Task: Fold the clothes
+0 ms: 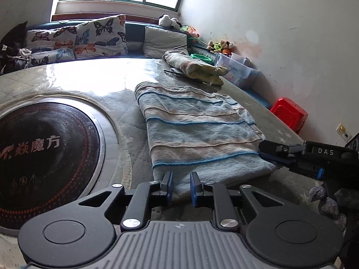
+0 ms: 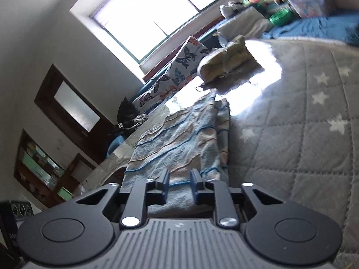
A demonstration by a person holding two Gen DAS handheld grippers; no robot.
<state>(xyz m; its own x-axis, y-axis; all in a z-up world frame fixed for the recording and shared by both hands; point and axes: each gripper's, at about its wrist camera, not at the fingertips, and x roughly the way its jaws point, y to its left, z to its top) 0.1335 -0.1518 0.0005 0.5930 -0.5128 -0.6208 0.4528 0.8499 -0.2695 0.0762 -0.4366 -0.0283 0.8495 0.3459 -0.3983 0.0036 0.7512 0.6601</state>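
both jaws stand open: left gripper (image 1: 181, 187) at the striped towel's (image 1: 197, 132) near hem, right gripper (image 2: 179, 187) at its corner. likely mid-fold; each must pinch an edge.

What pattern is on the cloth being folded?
The cloth has wide pale blue and beige bands edged with thin bright blue lines; the left wrist view shows it best.
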